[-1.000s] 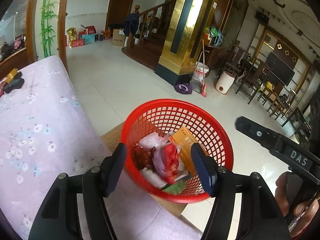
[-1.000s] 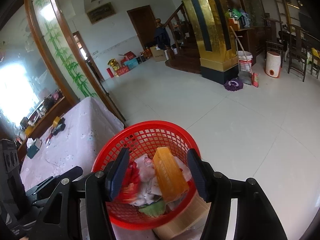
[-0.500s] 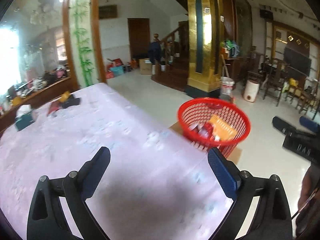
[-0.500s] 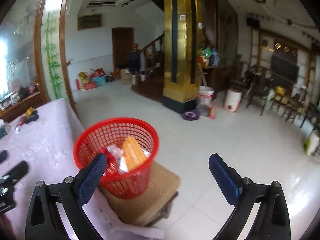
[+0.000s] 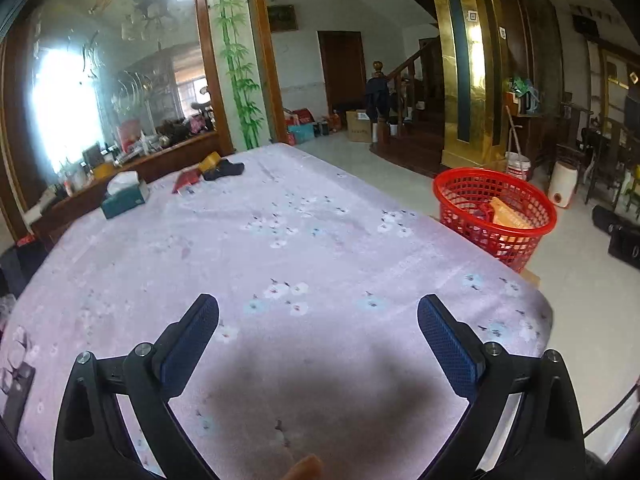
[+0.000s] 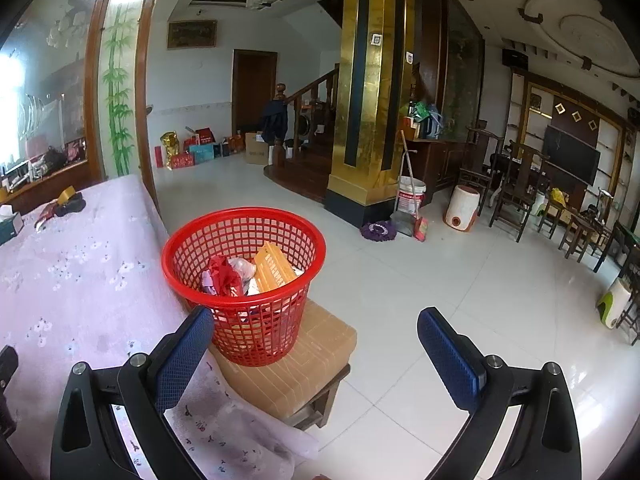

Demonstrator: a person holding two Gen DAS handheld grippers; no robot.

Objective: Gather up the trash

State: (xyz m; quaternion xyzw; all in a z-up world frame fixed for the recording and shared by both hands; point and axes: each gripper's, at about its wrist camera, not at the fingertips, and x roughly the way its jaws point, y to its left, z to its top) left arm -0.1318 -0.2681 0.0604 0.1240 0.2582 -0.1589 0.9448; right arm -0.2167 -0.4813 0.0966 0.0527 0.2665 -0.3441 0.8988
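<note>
A red mesh basket stands on a low wooden stool at the corner of the table. Inside it lie an orange box, a red wrapper and pale scraps. My right gripper is open wide with nothing between its fingers, and the basket is just ahead of its left finger. My left gripper hovers open and empty over the lilac floral tablecloth. In that view the basket is far off to the right.
At the table's far end lie a teal tissue box, a red packet, a dark item and a yellow one. Past the basket are white floor tiles, a gold pillar, a bucket with brooms and wooden chairs.
Both grippers have opened wide and pulled back from over the basket. The left view has swung left across the table, and the basket now sits small at its right.
</note>
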